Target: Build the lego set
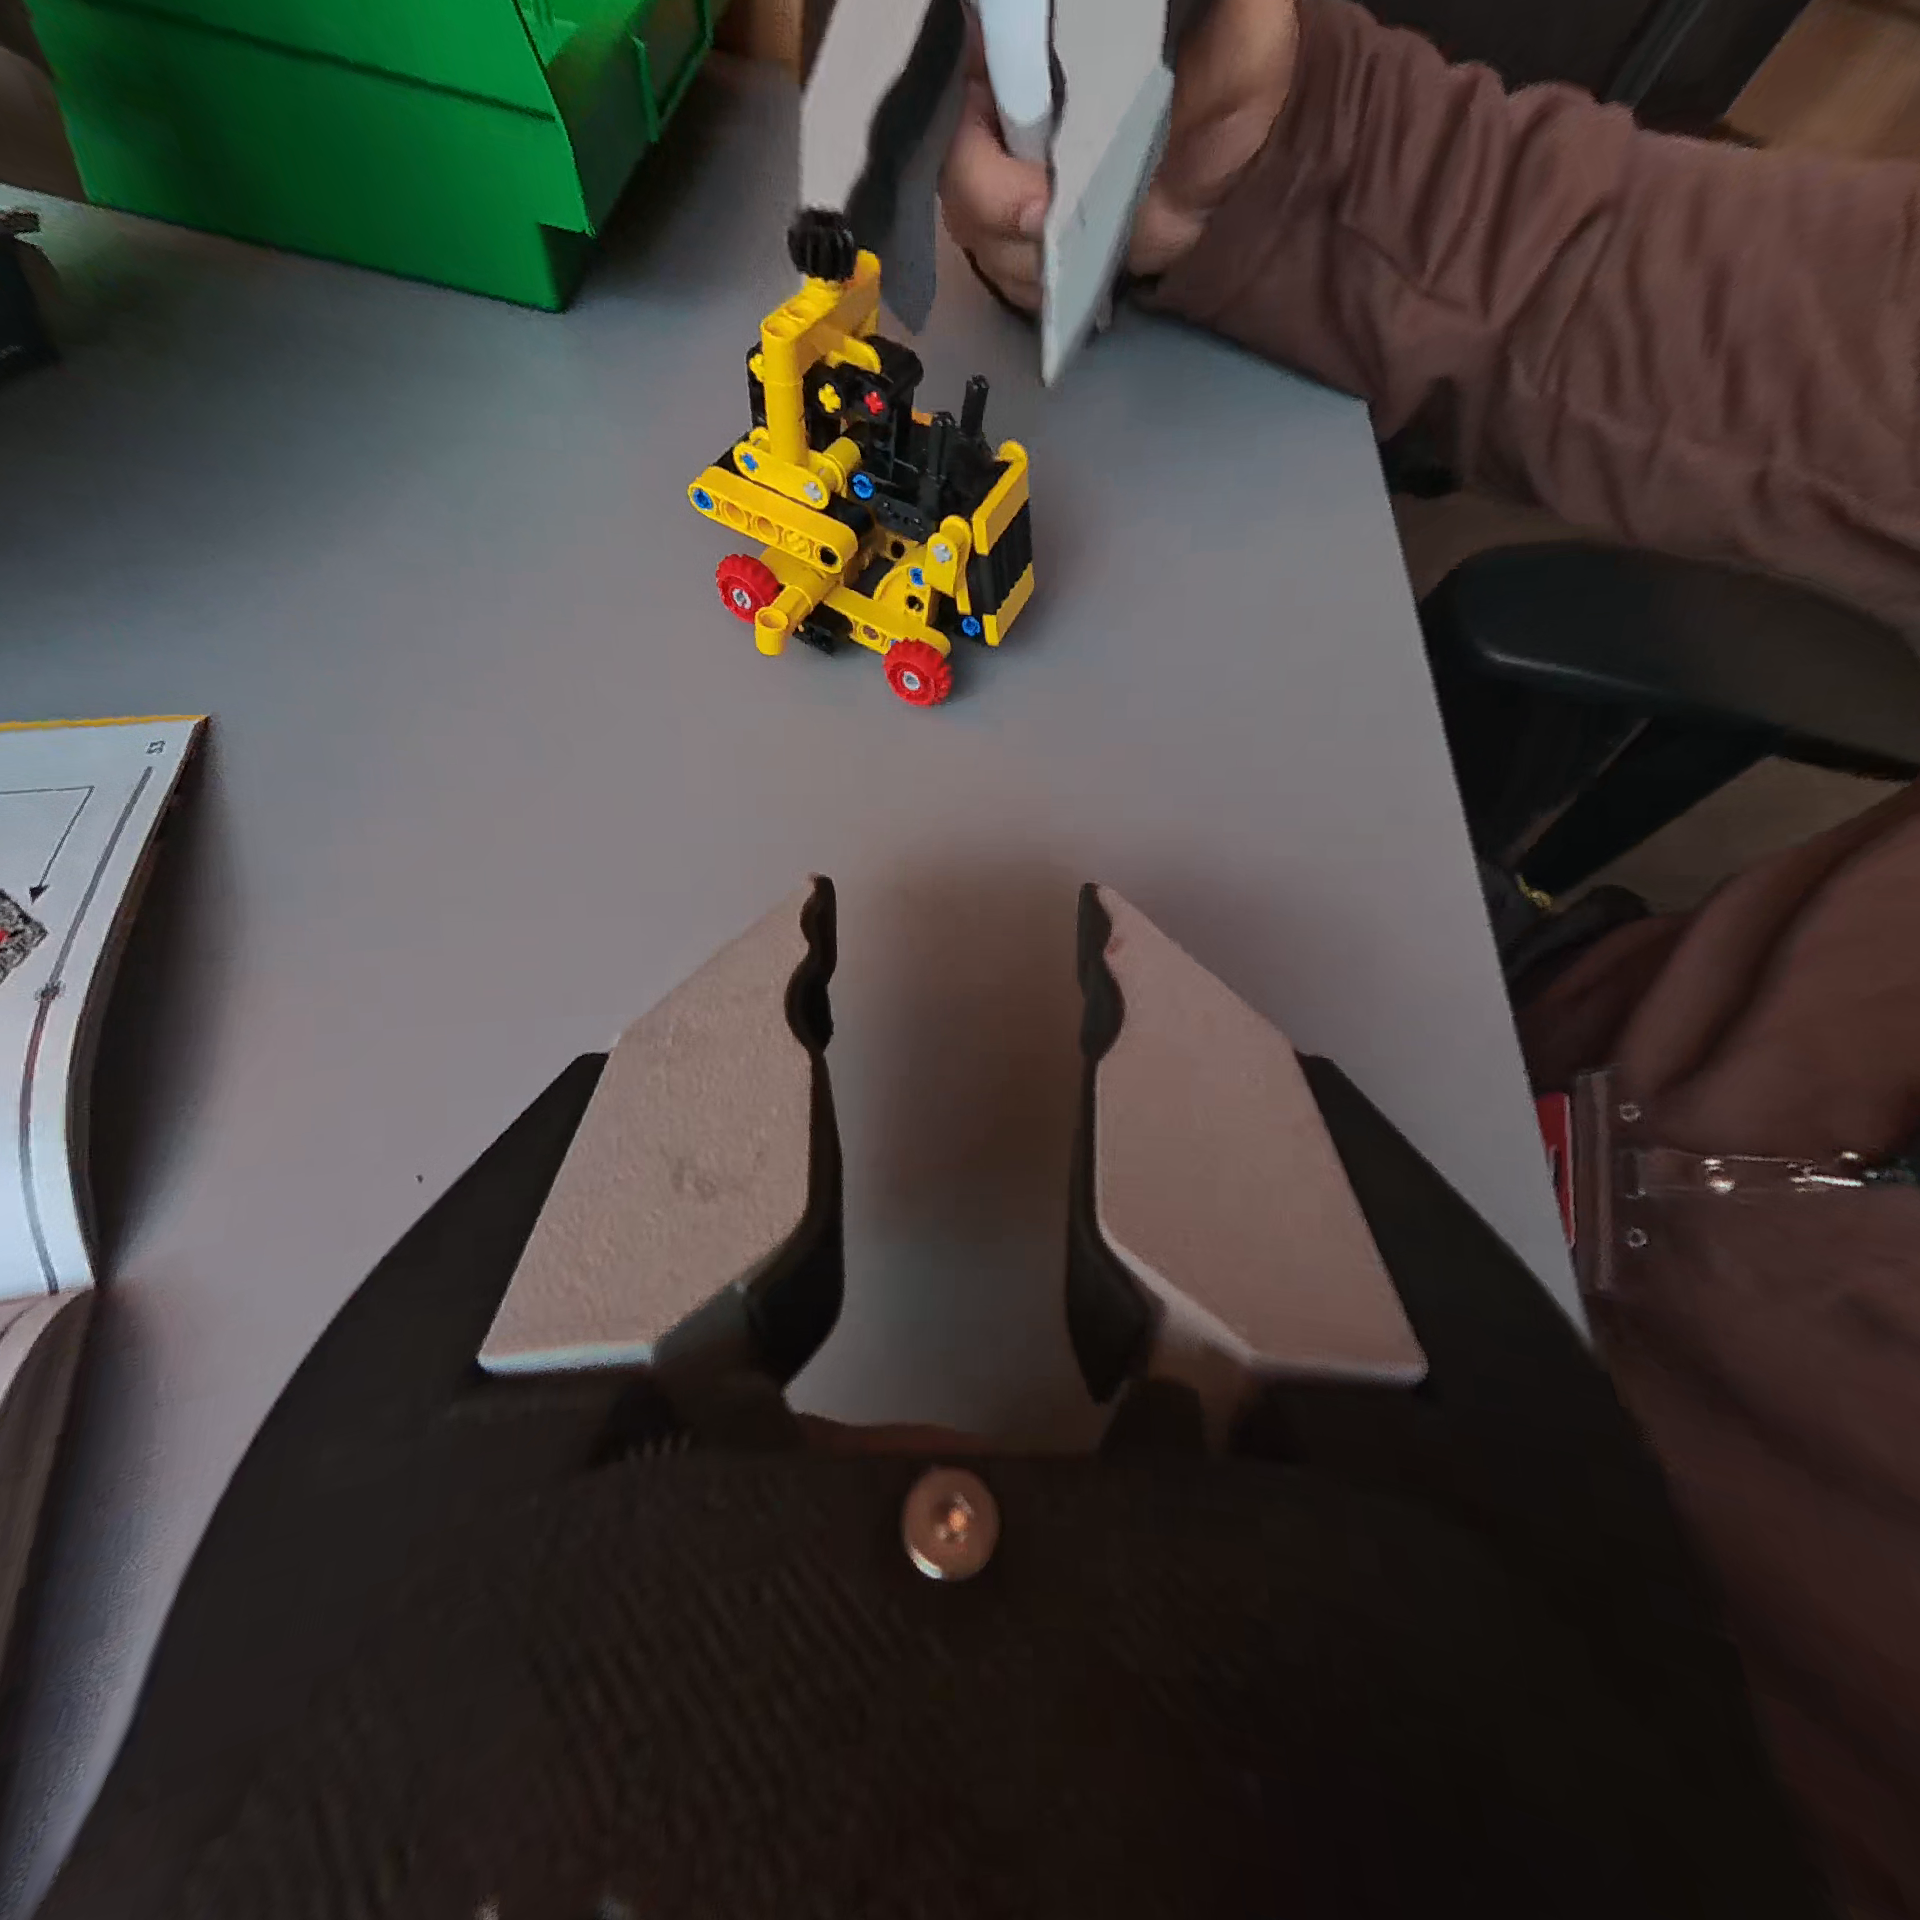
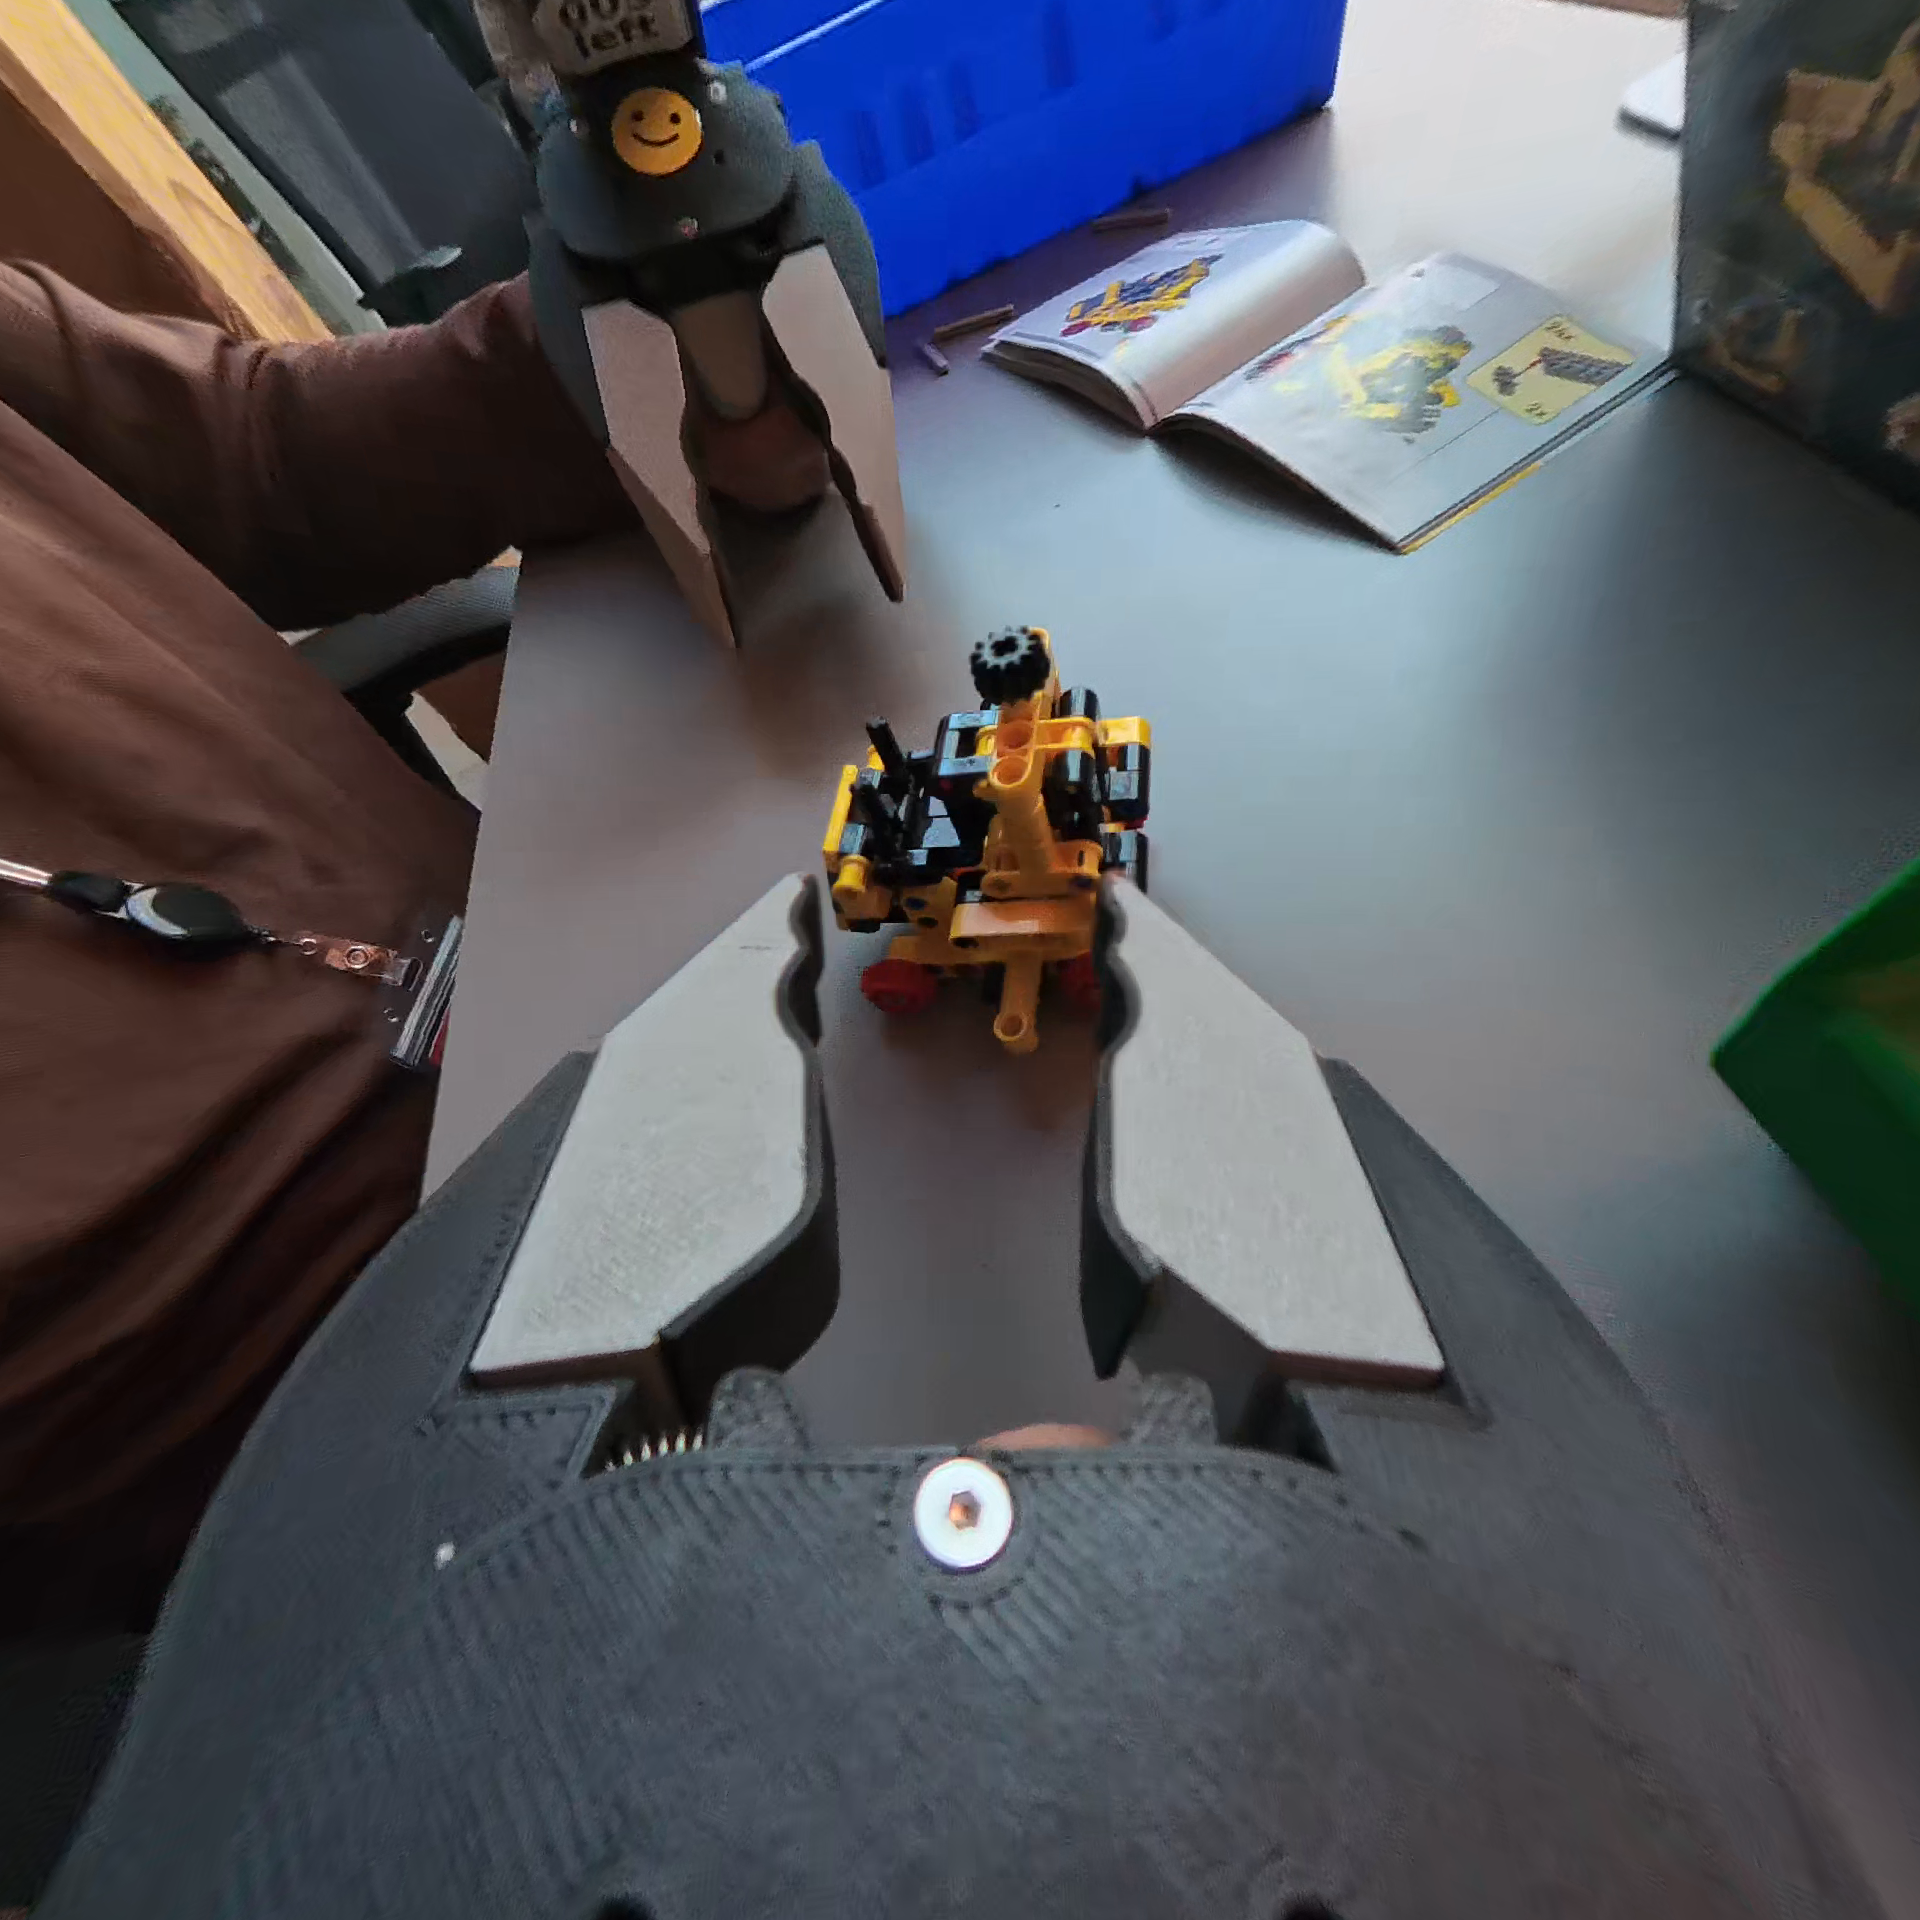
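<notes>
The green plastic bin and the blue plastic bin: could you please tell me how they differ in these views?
The green plastic bin shows in both views; the blue plastic bin appears only in the right wrist view. The green bin sits at the right edge of that view, nearer the camera; the blue bin stands farther back, behind the open instruction booklet. Both rest on the grey table.

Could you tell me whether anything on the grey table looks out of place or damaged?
Nothing looks damaged. The yellow-and-black lego vehicle stands upright on its red wheels. The only stray items are a few small dark rods lying loose beside the blue plastic bin, near the open instruction booklet.
</notes>
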`<action>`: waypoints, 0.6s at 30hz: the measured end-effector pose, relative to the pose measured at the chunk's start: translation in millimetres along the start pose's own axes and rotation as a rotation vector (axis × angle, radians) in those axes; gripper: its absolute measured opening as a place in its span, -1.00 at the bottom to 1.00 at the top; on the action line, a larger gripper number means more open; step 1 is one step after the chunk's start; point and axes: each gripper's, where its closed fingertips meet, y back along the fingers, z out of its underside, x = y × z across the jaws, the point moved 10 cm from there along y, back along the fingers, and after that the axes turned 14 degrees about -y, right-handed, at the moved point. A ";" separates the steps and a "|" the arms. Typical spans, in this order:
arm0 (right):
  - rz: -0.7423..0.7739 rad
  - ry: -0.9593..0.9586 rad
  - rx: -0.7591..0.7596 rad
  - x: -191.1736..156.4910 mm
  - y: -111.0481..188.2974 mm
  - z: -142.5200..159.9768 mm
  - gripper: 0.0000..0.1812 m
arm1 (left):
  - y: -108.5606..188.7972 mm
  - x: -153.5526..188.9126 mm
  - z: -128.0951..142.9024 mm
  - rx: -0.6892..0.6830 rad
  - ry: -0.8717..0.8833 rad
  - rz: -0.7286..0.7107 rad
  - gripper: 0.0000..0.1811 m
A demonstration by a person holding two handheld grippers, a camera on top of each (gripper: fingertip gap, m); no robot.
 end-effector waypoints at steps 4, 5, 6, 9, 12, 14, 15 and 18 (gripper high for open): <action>-0.116 0.044 -0.073 -21.9 -6.5 11.1 -0.57 | 10.4 8.1 1.0 0.087 0.084 -0.024 -0.55; -0.090 0.061 -0.064 -24.4 -6.0 12.6 -0.55 | 12.8 10.9 1.4 0.103 0.097 -0.031 -0.55; -0.069 0.078 -0.038 -26.5 -3.9 13.3 -0.50 | 15.2 13.5 1.9 0.117 0.109 -0.040 -0.55; -0.059 0.085 0.061 -29.6 7.3 15.1 -0.51 | 19.7 21.0 3.8 0.134 0.144 -0.060 -0.55; -0.045 0.084 0.144 -29.7 20.0 17.3 -0.54 | 14.4 28.0 3.5 0.065 0.133 -0.117 -0.60; -0.020 0.093 0.207 -28.8 28.9 18.0 -0.57 | 5.1 35.7 -2.3 0.024 0.053 -0.156 -0.70; -0.003 0.090 0.231 -27.4 32.7 18.4 -0.57 | -1.1 38.0 -7.0 0.025 0.035 -0.174 -0.72; 0.031 0.079 0.265 -24.7 38.5 18.9 -0.58 | -20.5 36.1 -20.9 0.057 0.049 -0.196 -0.70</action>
